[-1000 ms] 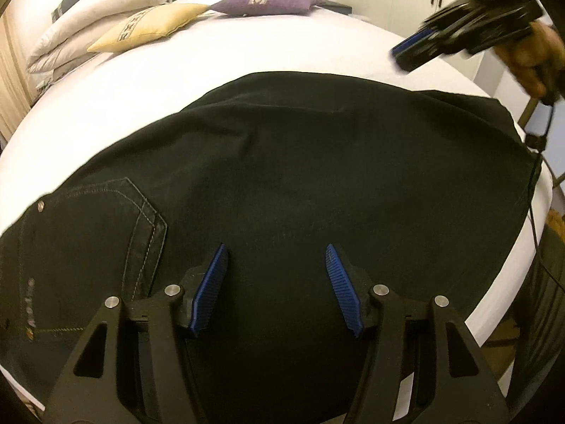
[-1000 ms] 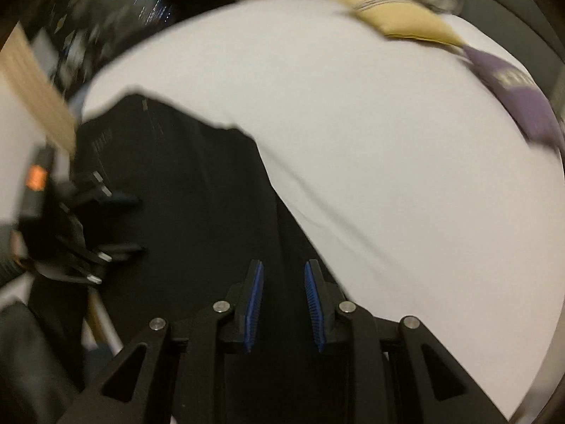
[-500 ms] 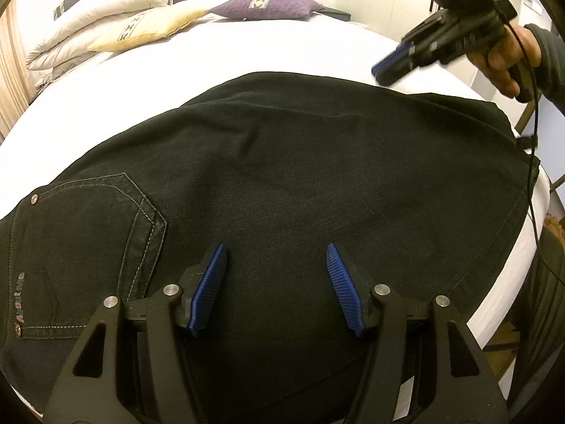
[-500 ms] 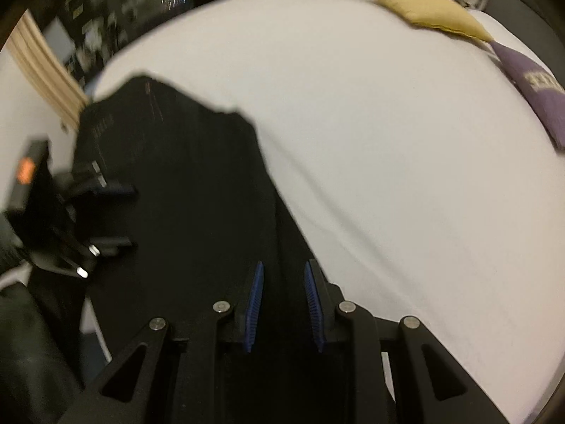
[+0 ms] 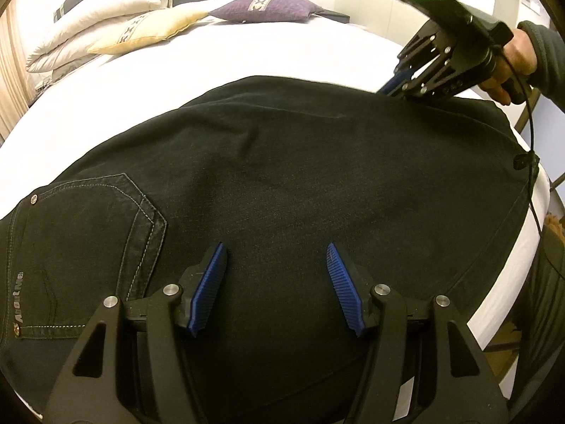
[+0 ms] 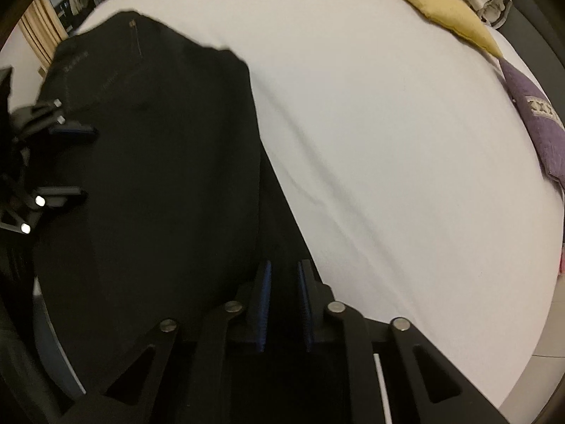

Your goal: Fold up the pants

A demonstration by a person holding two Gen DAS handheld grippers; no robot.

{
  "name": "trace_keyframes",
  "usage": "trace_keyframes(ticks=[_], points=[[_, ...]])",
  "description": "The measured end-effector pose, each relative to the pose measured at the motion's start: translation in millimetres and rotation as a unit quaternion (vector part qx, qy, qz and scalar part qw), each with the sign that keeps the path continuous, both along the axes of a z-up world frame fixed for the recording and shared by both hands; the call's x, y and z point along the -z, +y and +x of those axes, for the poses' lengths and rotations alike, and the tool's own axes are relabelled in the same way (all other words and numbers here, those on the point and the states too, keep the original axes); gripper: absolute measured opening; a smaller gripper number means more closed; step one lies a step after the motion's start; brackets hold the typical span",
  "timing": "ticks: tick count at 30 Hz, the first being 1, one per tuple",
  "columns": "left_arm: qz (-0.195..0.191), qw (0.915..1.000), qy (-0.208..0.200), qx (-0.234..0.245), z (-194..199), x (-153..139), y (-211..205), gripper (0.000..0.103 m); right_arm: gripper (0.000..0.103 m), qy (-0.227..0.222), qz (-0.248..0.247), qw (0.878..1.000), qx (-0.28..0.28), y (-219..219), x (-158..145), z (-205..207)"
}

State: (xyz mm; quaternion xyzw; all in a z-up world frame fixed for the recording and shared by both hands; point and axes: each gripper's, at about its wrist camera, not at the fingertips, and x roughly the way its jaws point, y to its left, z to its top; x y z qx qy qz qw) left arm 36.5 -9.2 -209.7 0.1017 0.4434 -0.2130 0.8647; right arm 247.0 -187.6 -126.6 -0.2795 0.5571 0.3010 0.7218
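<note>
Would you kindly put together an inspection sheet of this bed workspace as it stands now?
Surface: white bed sheet, a few creases.
Job's things: black pants spread flat, back pocket facing up, reaching the bed's near edge.
Clutter: yellow cushion, purple cushion and white pillows at the head, apart from the pants.
Grippers: left tongs open, above the fabric. Right tongs narrow after just closing further, at the pants' far edge; whether cloth is pinched cannot be told.
Cables: black cable hangs from the right tongs' handle across the pants' corner.
Surroundings: headboard, wardrobe doors, curtain.
</note>
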Motion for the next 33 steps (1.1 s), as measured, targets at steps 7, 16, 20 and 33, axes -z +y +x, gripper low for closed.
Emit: trace_keyframes(ticks=[7,16,20,33], points=[[-0.001,1.0,-0.005,-0.003,-3,-3,-2,0.058,0.001,-0.045,-0.027,0.998,0.032,-10,-7,6],[-0.002,0.9999,-0.008,-0.008,-5,-2,-4,0.058,0.001,-0.078,0.023,0.967,0.24,-105,-13,36],[-0.002,0.9999,-0.012,-0.012,-6,-1,-5,0.058,0.0,-0.092,0.129,0.969,0.192,-83,-57,25],[-0.006,0.9998,-0.014,-0.014,-6,-1,-4,0.058,0.003,-0.091,-0.069,0.986,0.123,-56,13,33]])
